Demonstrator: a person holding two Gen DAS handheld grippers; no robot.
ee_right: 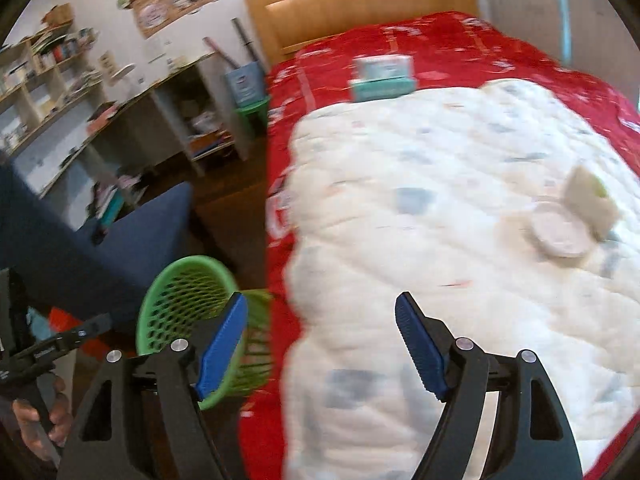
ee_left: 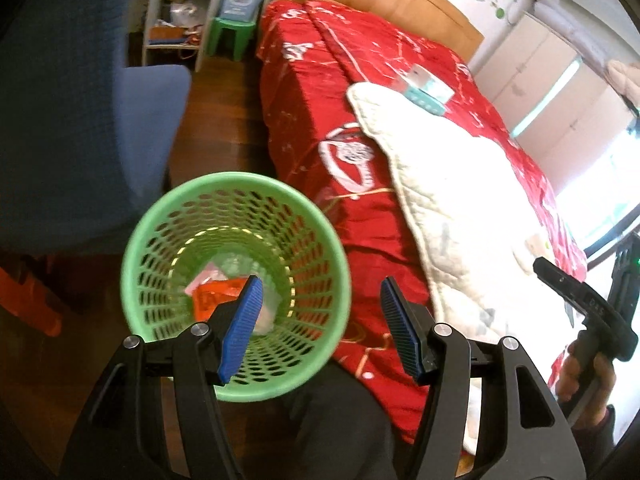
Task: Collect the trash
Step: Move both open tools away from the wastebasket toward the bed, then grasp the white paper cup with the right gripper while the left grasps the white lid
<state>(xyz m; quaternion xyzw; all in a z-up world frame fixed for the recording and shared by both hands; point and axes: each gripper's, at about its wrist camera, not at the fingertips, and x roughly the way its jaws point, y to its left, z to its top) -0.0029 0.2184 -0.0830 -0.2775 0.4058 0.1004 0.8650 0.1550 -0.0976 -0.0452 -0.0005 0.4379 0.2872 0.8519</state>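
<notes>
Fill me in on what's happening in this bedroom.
A person is collecting trash with a claw in each hand. The left claw and the right claw are both open and empty. The green basket beside the bed already holds wrappers. A round lid and a carton lie on the white quilt.

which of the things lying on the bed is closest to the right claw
The round white lid with the pale packet beside it, on the white quilt. The teal tissue box sits much farther off, near the headboard.
</notes>
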